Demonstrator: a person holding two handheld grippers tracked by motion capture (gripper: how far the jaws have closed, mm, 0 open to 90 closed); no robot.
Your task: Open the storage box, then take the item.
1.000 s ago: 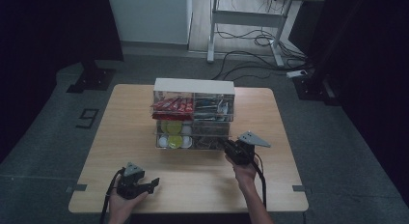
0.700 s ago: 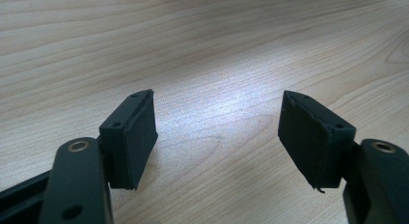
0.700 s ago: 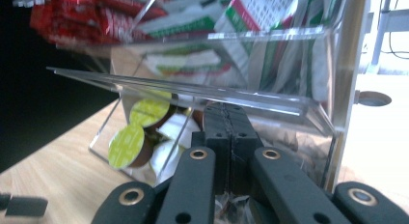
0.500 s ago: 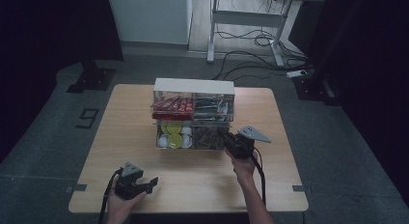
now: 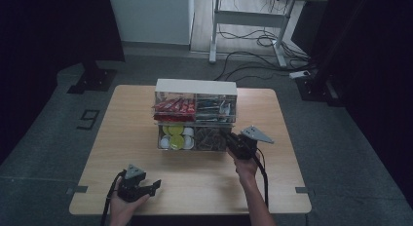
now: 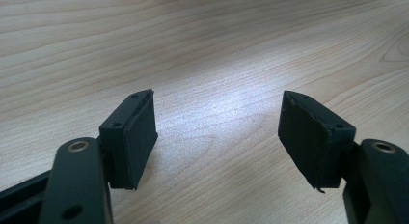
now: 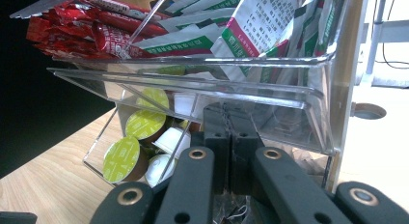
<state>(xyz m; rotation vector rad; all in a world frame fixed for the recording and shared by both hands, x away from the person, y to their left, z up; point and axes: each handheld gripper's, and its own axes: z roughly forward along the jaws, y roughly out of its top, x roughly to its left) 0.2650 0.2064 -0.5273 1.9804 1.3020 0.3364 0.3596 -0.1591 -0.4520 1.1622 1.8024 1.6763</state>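
A clear two-tier organizer (image 5: 196,87) stands at the middle of the wooden table (image 5: 131,119). Its upper tier holds red sachets (image 5: 173,106) (image 7: 96,33) and green-and-white sachets (image 5: 214,108) (image 7: 260,26). The lower tier holds green and white capsules (image 5: 176,137) (image 7: 144,125) beside brown packets (image 5: 209,137). My right gripper (image 5: 230,138) (image 7: 226,113) is shut, its jaws reaching into the lower right bin under the upper tier's clear lip; I cannot tell whether anything is pinched. My left gripper (image 5: 155,185) (image 6: 217,132) is open over bare wood near the front left.
The organizer's tilted clear fronts overhang the lower bins. Bare wood lies to the left, right and front of it. Behind the table, on the floor, are a desk frame (image 5: 248,26) and loose cables (image 5: 253,65).
The right gripper has edged slightly up and toward the organizer's lower right bin. The left gripper has stayed put.
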